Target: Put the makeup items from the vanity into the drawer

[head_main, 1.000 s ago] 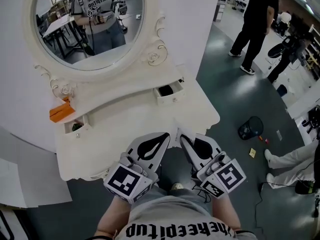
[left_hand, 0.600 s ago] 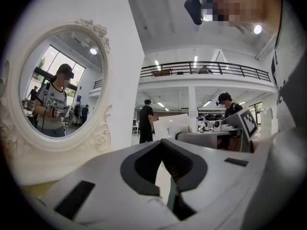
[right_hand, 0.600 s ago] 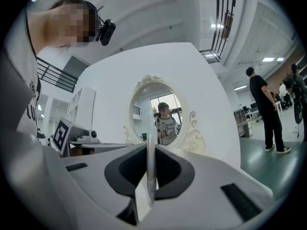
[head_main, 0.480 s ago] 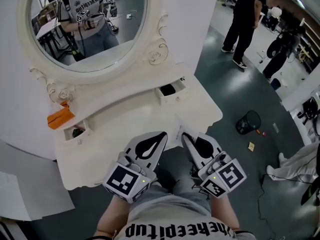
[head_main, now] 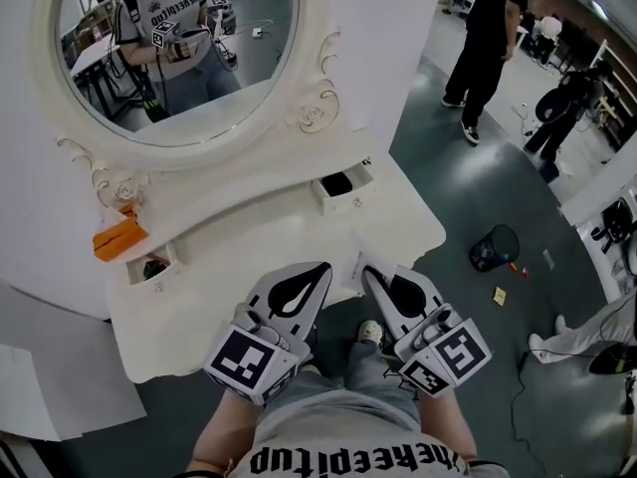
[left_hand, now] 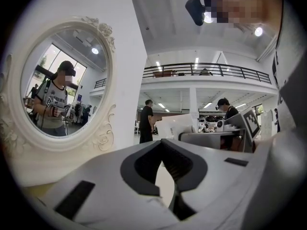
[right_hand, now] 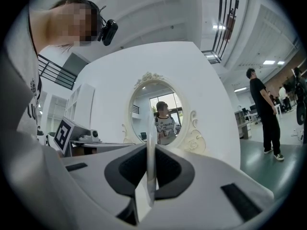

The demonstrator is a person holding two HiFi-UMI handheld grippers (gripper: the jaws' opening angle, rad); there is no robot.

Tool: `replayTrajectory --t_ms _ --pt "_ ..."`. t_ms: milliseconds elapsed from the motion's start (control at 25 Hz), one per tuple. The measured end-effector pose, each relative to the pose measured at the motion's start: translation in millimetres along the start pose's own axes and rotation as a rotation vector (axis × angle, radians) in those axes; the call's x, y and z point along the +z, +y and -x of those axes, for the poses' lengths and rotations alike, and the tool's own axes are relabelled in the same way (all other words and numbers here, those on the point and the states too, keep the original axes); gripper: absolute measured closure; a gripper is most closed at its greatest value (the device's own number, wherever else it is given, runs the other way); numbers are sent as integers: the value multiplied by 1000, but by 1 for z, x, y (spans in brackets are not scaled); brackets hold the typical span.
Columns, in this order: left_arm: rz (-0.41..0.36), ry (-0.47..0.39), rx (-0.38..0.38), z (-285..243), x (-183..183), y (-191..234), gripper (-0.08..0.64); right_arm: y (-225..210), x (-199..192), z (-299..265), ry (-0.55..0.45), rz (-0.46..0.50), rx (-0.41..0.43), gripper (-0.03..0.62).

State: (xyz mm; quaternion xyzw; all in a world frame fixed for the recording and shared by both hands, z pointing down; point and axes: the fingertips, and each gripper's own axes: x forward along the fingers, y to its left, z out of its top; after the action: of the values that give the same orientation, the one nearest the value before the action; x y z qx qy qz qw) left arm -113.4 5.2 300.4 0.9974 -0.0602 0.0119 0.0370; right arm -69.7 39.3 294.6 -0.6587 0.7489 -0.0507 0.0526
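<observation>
While right gripper (right_hand: 150, 150) pinches thin sheet (right_hand: 144, 198), kind unclear

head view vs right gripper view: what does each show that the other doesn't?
Head view only: the vanity top, its left drawer and right drawer open, an orange item, a floor bin. Right gripper view only: the head camera, a railing. Both: the oval mirror, the right gripper shut on a thin white piece.

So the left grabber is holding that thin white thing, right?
Not quite: the right gripper is holding the thin white thing, pinched between its jaws. The right gripper view shows it; the left gripper is shut and empty.
</observation>
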Motion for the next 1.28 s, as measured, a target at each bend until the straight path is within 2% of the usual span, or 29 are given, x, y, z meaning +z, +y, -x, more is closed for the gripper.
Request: replayTrajectory --t_ms 160,880,1280 --pt "0 -4 25 -8 -2 1 538 -9 -1 -2 -3 3 25 551" --pt "17 30 139 -99 3 6 538 -104 18 -17 7 -28 153 551" --pt "11 20 203 -136 1 10 538 -144 21 -22 19 -32 210 551"
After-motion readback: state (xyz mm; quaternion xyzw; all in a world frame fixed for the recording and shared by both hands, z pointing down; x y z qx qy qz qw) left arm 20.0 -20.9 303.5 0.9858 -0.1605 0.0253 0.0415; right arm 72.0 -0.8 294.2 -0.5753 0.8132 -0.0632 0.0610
